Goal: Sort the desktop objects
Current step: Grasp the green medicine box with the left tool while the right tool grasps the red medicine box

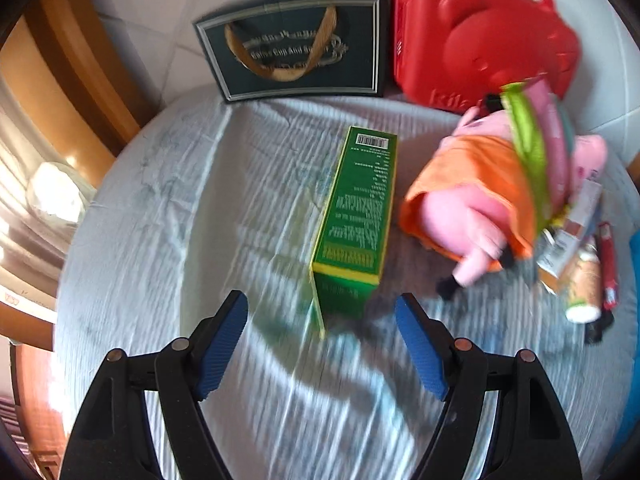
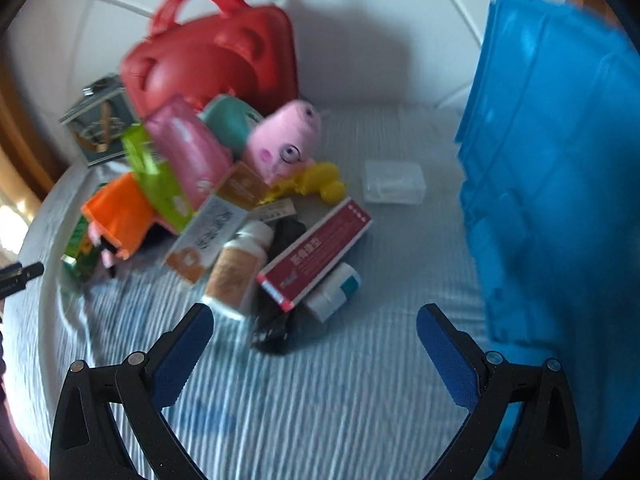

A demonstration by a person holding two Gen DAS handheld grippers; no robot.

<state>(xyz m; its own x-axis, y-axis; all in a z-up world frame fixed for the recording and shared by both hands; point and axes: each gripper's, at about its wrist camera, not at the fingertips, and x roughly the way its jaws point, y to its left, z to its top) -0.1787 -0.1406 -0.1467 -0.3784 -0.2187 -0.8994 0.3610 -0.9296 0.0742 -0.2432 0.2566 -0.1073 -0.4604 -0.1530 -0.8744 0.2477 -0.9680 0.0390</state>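
A green carton (image 1: 356, 216) lies on the striped cloth just beyond my left gripper (image 1: 320, 320), whose blue pads stand open with nothing between them. Right of the carton lies a pink plush pig in an orange dress (image 1: 476, 200). In the right wrist view my right gripper (image 2: 314, 330) hangs open over the cloth in front of a heap: the plush pig (image 2: 284, 140), a maroon box (image 2: 316, 248), a pill bottle (image 2: 236, 268), a white and orange box (image 2: 208, 236), a pink packet (image 2: 188, 152), a black pouch (image 2: 276, 320) and a small white bottle (image 2: 332, 292).
A red plastic case (image 2: 212, 52) and a dark framed gift box (image 1: 292, 52) stand at the back by the wall. A tall blue crate (image 2: 552, 184) rises at the right. A clear small box (image 2: 394, 188) and a yellow toy (image 2: 320, 184) lie behind the heap.
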